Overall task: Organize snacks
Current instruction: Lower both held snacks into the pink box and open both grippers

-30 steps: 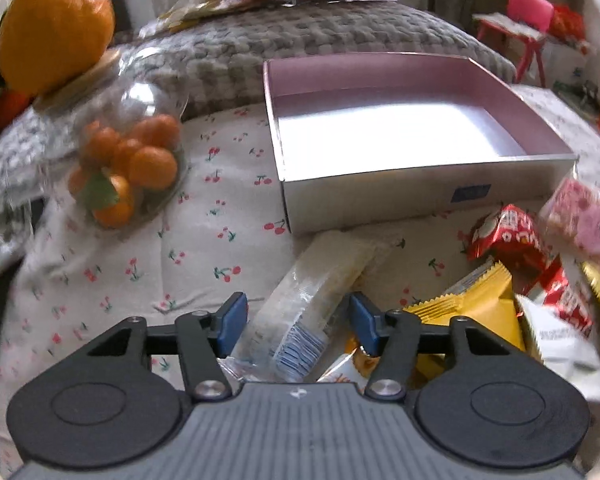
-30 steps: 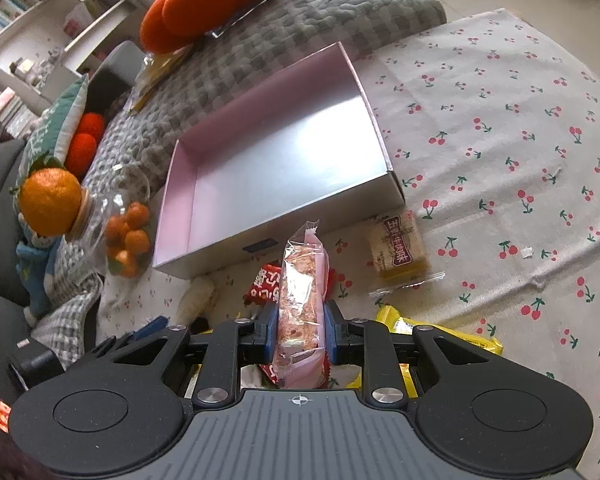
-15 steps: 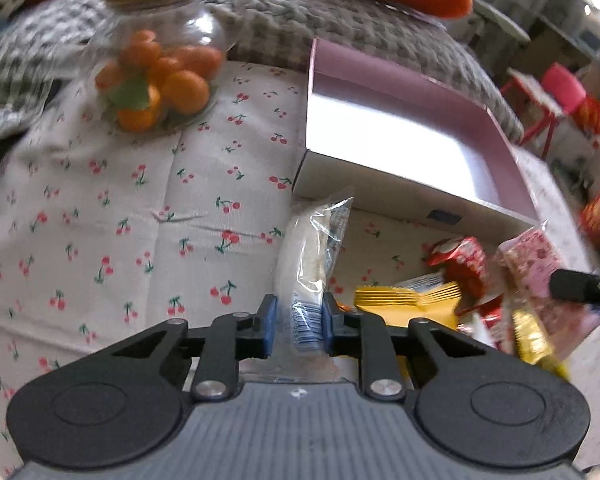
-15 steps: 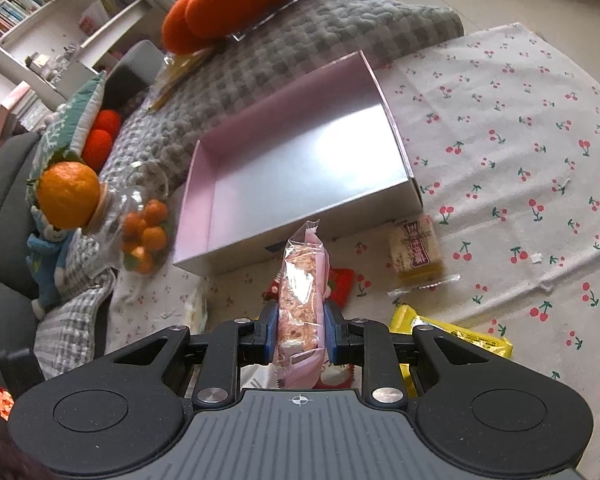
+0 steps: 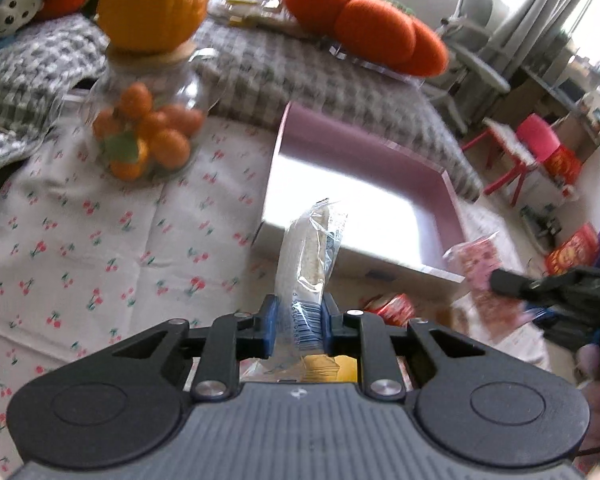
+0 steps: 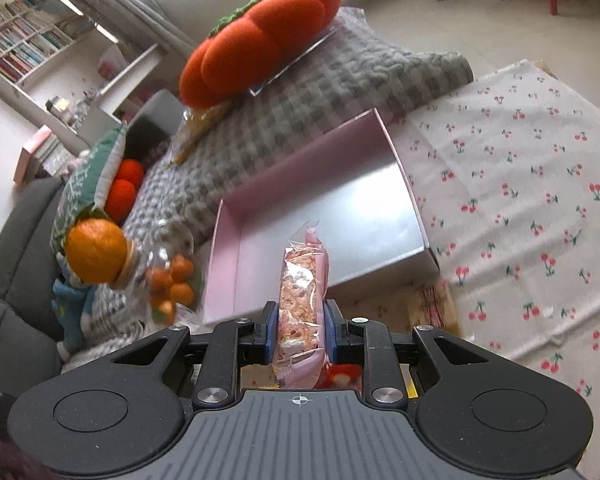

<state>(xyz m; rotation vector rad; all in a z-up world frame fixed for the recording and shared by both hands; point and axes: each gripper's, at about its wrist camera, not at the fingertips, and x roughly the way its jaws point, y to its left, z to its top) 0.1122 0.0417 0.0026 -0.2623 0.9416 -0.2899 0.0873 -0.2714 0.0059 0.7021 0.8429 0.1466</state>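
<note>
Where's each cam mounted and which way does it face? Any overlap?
Left wrist: on the left gripper, looking along its fingers at the clear-wrapped bar it clamps, toward the pink box; the right gripper shows at the right edge.
Right wrist: on the right gripper, looking along its fingers at the pink-wrapped bar it clamps, box beyond.
Shared: box, glass jar, orange cushion, cherry-print cloth.

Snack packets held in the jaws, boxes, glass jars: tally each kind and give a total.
Held snack packets: 2, the clear-wrapped packet and the pink-wrapped packet
Boxes: 1, the pink box
Glass jars: 1, the glass jar of small oranges
Total: 4
</note>
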